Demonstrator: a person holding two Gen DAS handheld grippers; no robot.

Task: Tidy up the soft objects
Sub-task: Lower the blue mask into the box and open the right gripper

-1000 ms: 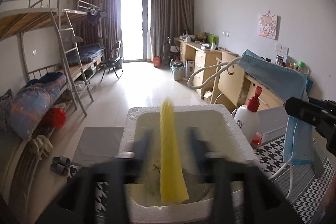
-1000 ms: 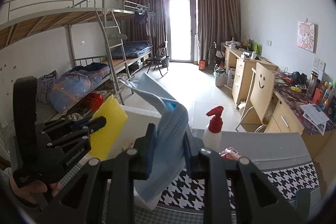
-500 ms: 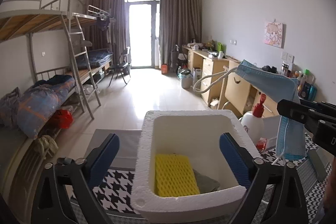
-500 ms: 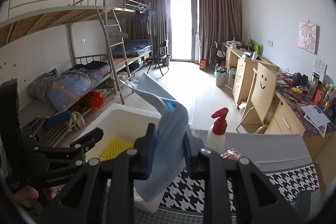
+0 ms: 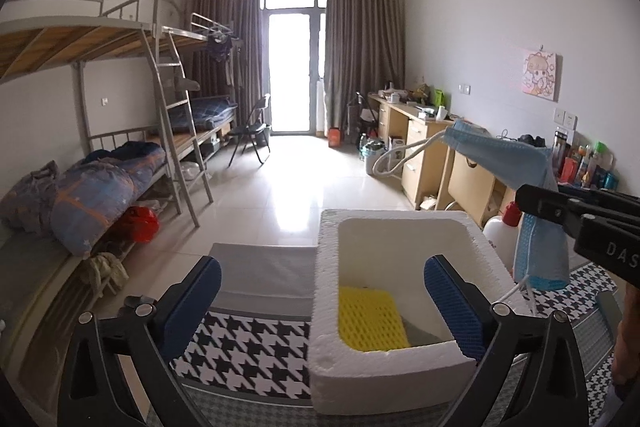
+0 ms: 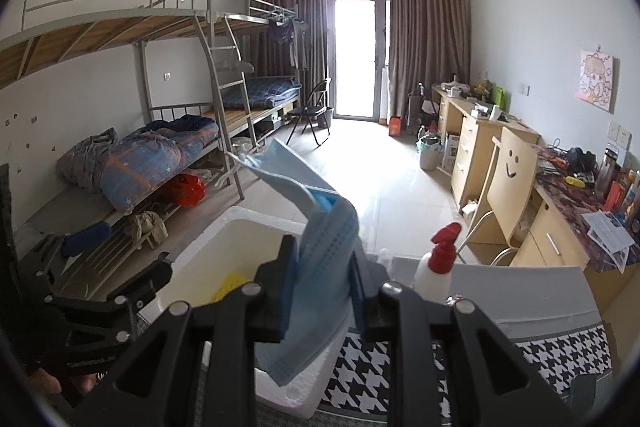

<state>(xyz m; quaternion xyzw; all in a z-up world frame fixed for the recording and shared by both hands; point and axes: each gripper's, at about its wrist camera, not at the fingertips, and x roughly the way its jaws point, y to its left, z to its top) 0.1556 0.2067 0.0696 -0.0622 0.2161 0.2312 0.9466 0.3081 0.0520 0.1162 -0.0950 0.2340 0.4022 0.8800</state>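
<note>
Yellow foam net (image 5: 370,319) inside foam box (image 5: 404,367); left gripper (image 5: 320,307) wide, empty (jaws just opened); right gripper (image 6: 324,291) pinching mask (image 6: 316,267).

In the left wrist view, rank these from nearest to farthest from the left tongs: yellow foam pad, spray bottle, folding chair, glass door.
1. Yellow foam pad: in the white foam box, between the open left tongs.
2. Spray bottle: right, just behind the box.
3. Folding chair: mid-room, left of centre.
4. Glass door: far end, between the curtains.

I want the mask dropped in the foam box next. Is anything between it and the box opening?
Nothing visible. The mask hangs in the right gripper by the box rim; the open left gripper stands near.
</note>
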